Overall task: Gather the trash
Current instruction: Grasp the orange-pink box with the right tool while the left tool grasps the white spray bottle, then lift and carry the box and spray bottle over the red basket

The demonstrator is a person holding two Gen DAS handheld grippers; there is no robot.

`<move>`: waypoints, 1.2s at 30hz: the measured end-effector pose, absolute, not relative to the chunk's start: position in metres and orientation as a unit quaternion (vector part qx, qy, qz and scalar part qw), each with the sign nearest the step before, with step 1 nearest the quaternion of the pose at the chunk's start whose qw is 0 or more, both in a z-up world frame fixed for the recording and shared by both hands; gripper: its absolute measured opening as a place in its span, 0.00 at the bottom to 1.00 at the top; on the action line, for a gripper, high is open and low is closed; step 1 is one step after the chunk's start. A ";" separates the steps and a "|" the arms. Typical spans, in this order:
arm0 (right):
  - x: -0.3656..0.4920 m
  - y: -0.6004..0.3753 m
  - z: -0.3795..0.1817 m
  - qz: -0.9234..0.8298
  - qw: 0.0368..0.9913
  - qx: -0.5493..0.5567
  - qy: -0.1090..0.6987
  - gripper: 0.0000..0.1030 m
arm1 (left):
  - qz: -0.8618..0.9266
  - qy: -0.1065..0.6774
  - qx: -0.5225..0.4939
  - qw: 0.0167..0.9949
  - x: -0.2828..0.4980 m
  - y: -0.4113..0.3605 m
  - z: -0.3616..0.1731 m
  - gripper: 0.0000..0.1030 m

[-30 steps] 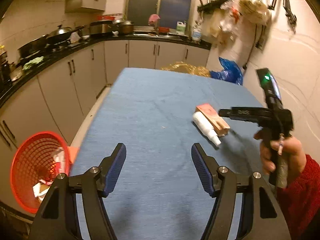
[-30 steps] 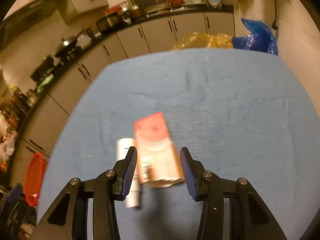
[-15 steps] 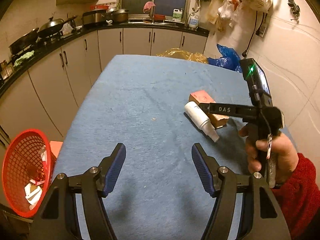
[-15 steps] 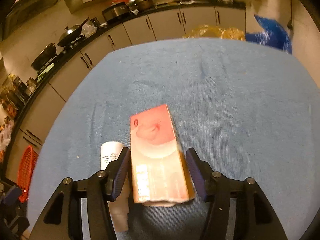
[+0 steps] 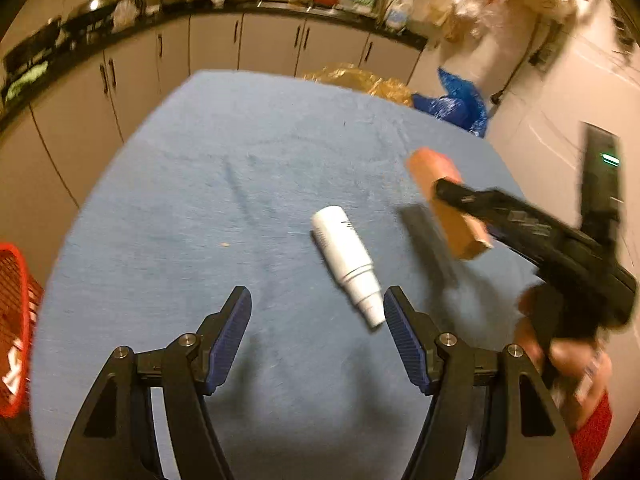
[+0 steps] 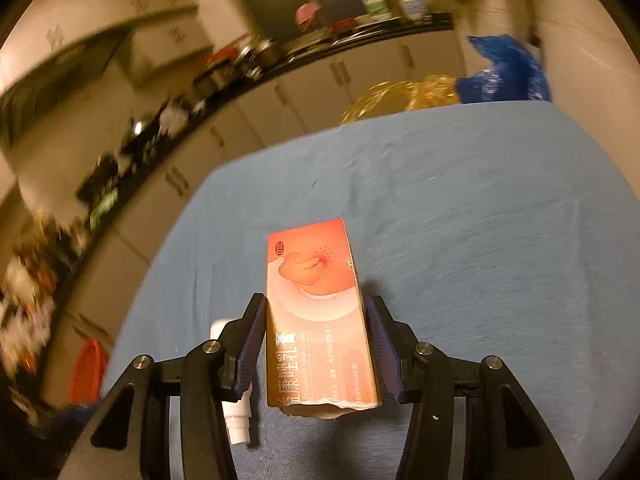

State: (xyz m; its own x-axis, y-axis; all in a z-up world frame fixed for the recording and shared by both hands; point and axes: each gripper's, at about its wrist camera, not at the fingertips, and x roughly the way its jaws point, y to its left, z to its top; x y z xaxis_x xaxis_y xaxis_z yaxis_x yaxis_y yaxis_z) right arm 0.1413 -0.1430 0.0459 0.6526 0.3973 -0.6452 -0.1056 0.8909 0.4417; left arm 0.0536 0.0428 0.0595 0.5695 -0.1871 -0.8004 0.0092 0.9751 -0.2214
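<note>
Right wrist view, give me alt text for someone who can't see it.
The right gripper clamps an orange carton above a blue table, its jaws having just closed on it. A white bottle lies below left; a blurred kitchen counter curves behind.

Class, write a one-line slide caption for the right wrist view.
Right hand-held gripper clamps an orange box above the blue table.

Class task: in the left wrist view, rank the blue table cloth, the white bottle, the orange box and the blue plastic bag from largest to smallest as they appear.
1. blue table cloth
2. white bottle and orange box: look alike in size; the box is lifted, blurred and partly hidden, so unranked
3. blue plastic bag, though farther away and partly hidden
</note>
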 end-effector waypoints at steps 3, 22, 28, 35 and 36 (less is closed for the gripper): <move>0.141 -0.155 0.050 0.141 0.886 0.212 0.389 0.53 | -0.041 0.471 -0.106 0.875 0.072 0.032 0.051 0.66; 0.130 -0.150 0.064 0.167 0.886 0.219 0.374 0.54 | -0.053 0.476 -0.057 0.876 0.093 0.029 0.017 0.28; 0.126 -0.129 0.059 0.186 0.884 0.191 0.384 0.53 | -0.050 0.443 -0.055 0.893 0.069 0.057 0.018 0.28; 0.119 -0.102 0.056 0.198 0.891 0.145 0.382 0.53 | -0.021 0.378 -0.064 0.923 0.055 0.078 0.032 0.28; 0.119 -0.102 0.055 0.199 0.891 0.142 0.383 0.53 | -0.017 0.371 -0.070 0.926 0.054 0.083 0.034 0.28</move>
